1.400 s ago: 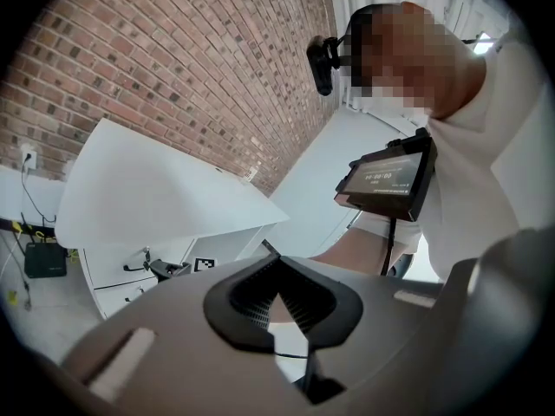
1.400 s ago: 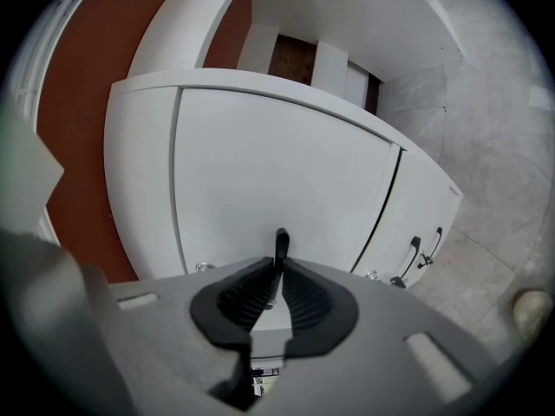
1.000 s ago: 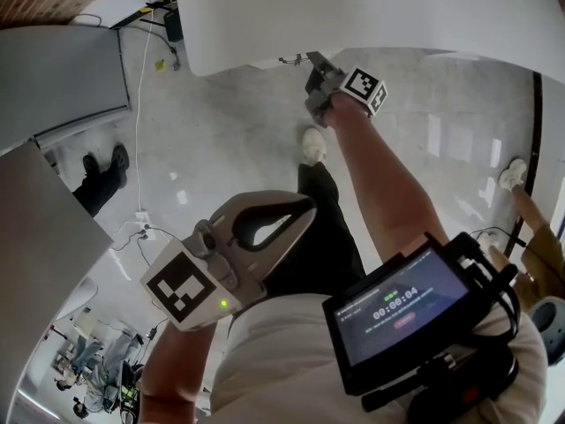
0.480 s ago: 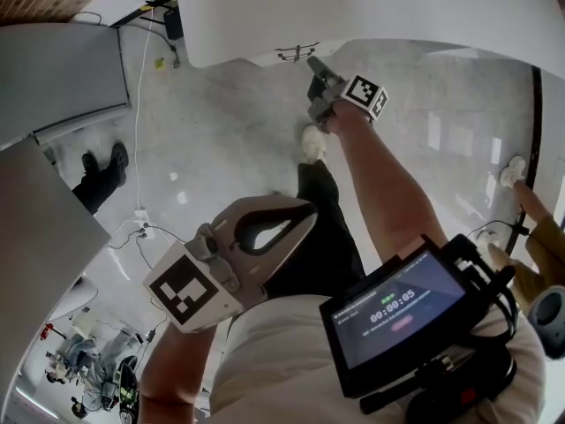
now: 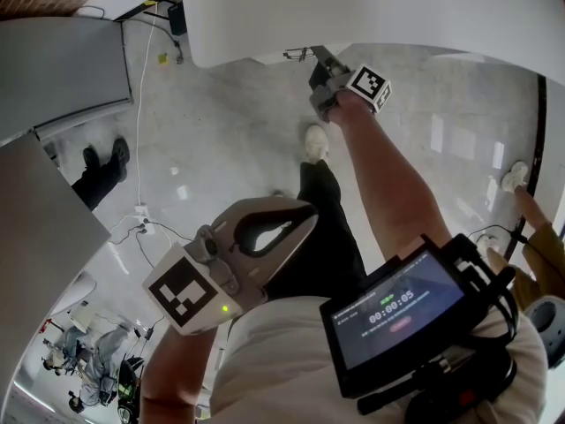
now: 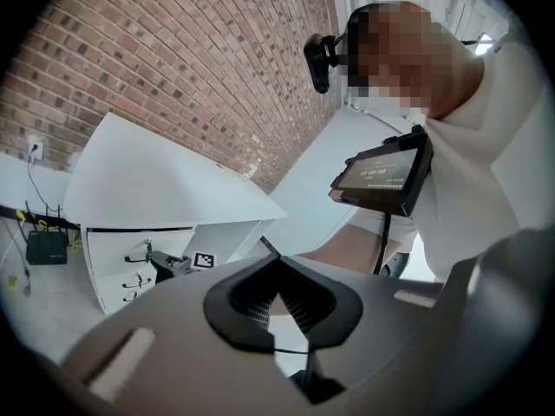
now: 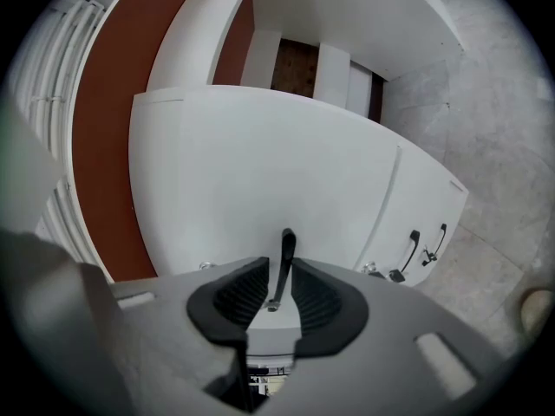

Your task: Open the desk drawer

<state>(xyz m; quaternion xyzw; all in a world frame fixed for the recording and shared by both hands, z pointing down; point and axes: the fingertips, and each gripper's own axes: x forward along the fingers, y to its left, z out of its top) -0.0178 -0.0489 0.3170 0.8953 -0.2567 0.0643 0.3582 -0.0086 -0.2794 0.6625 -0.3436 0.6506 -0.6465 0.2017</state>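
Observation:
The white desk [image 5: 353, 7] spans the top of the head view, and its drawer unit [image 6: 121, 263] appears small in the left gripper view. My right gripper [image 5: 320, 67] reaches under the desk's edge to the drawer front [image 7: 260, 163]. Its jaws are opening around the black drawer handle [image 7: 285, 250], which stands upright between the pads [image 7: 244, 293] with a small gap on each side. My left gripper [image 5: 296, 212] hangs back by my body, shut on nothing [image 6: 276, 269].
Two more black handles [image 7: 408, 254] [image 7: 434, 241] sit on the fronts to the right. A grey desk [image 5: 62, 69] stands at left, with cables [image 5: 141, 219] on the floor. A screen [image 5: 397, 307] hangs on my chest. Another person's shoes [image 5: 106, 166] are at left.
The right gripper stays at the desk's front edge and has only nudged slightly. The left gripper has not moved.

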